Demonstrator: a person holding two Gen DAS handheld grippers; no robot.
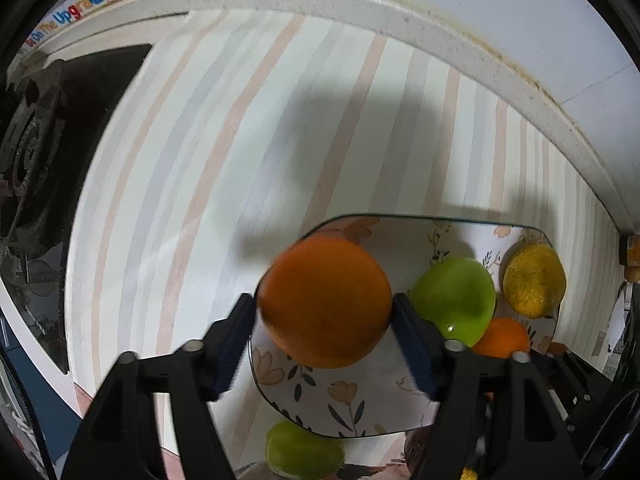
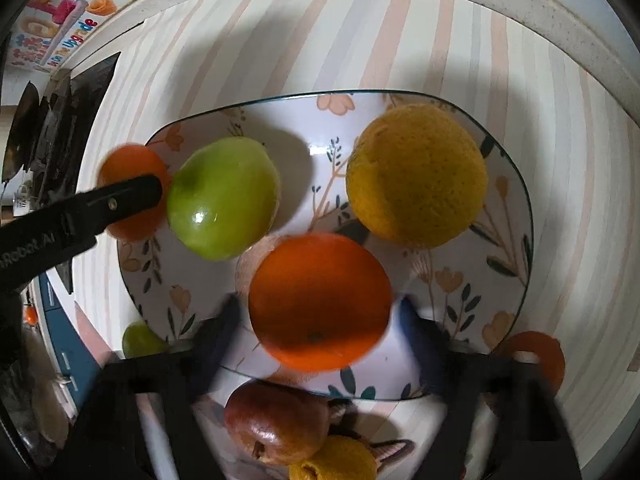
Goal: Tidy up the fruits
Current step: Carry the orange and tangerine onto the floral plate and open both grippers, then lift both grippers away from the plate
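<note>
A flowered plate point(image 2: 508, 216) lies on the striped counter; it also shows in the left wrist view point(image 1: 360, 400). On it sit a green apple point(image 2: 222, 198), a yellow-orange citrus point(image 2: 416, 176) and an orange point(image 2: 320, 300). My right gripper point(image 2: 318, 320) has its jaws spread wider than that orange, which rests between them. My left gripper point(image 1: 324, 320) is shut on another orange point(image 1: 324, 300), held above the plate's left edge; that orange also shows in the right wrist view point(image 2: 132, 168). The apple point(image 1: 454, 298), citrus point(image 1: 534, 280) and plate orange point(image 1: 502, 338) show to its right.
A second green apple point(image 1: 302, 452) lies off the plate near its front left; it also shows in the right wrist view point(image 2: 140, 340). A brown pear point(image 2: 276, 424) and a yellow fruit point(image 2: 336, 460) lie in front. An orange ring-shaped object point(image 2: 536, 352) sits at the right. A black stove point(image 1: 44, 152) stands left.
</note>
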